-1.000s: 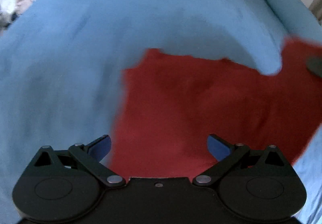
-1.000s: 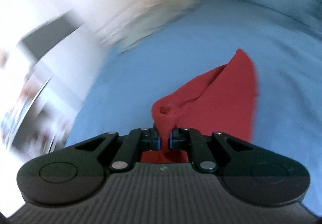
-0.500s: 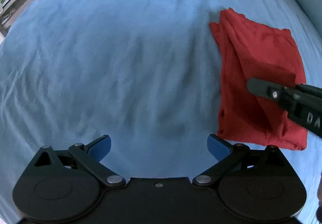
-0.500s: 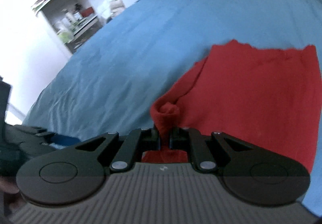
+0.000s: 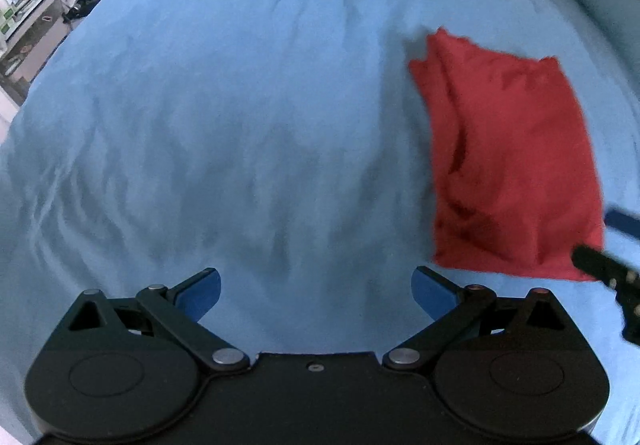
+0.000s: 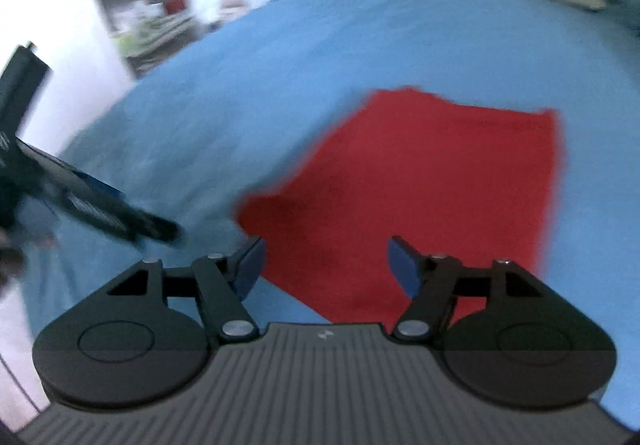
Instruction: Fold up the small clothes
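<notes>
Both tongs are standing wide with nothing between the pads: the right tongs (image 6: 324,265) are opening at this moment just over the near edge of the red garment (image 6: 432,197), and the left tongs (image 5: 316,295) are hanging agape over bare blue bedspread (image 5: 240,125), well apart from the cloth. The red garment is lying on the bed as a folded, roughly rectangular packet, flat across most of its face but with a few ridges and a slightly bunched edge along its left side in the left wrist view. The step in hand looks like the release of the last fold, so doing it well is mostly a matter of leaving cleanly. The pads should be spreading fully before the right tongs are lifting, otherwise a fingertip could be snagging the top layer and dragging the fold open. Pulling away upward and back along the cloth's own plane, rather than sideways, should be keeping the edges stacked. The bedspread is soft and rippled, so the packet may be shifting with any brush against it. If tidying is wanted, the wrinkled left edge is the place for a light press or a smoothing stroke, with the left tongs coming across to steady the near corner. A cluttered shelf (image 6: 160,13) is sitting beyond the bed, blurred.
</notes>
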{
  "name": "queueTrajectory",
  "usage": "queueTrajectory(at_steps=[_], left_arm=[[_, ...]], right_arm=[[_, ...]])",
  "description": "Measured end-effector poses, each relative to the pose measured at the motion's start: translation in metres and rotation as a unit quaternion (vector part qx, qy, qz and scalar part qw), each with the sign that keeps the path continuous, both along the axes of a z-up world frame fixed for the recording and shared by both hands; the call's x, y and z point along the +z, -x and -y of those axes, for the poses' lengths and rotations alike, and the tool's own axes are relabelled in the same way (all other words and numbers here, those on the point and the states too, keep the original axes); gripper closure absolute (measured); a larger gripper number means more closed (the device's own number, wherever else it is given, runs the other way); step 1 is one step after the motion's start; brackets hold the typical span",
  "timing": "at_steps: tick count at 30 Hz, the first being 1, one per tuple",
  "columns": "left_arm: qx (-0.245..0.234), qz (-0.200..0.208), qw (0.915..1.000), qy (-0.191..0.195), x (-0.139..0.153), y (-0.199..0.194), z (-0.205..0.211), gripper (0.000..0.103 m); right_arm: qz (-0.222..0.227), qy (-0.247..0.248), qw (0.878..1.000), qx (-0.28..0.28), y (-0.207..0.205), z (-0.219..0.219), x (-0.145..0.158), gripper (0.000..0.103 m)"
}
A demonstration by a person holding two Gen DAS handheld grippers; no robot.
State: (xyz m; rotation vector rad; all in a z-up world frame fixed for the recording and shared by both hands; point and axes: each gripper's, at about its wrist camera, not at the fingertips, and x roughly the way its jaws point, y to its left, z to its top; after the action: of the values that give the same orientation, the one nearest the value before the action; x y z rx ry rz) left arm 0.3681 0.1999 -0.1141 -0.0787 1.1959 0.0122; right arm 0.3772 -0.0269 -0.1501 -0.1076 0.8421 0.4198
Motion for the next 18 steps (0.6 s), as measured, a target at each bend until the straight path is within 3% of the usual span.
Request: queueTrajectory(at_steps=[5, 12, 17, 18], left_arm=[[0.006, 0.009, 0.9998, 0.018, 0.000, -0.010, 0.016, 0.000], [0.012, 0.020, 0.9992, 0.032, -0.004, -0.030, 0.039, 0.000], [0.008, 0.025, 0.9991, 0.033, -0.001, -0.037, 0.044, 0.000], [0.006, 0.026, 0.9991, 0.032, -0.001, -0.037, 0.045, 0.000]], right_arm=[[-0.015, 0.104, 0.993, -0.061, 0.026, 0.037, -0.025, 0.023], [-0.029, 0.101, 0.985, -0.136, 0.016, 0.067, -0.052, 0.032], [-0.042, 0.113, 0.985, -0.122, 0.006, 0.069, -0.058, 0.070], [-0.037, 0.117, 0.985, -0.118, 0.008, 0.071, -0.055, 0.072]])
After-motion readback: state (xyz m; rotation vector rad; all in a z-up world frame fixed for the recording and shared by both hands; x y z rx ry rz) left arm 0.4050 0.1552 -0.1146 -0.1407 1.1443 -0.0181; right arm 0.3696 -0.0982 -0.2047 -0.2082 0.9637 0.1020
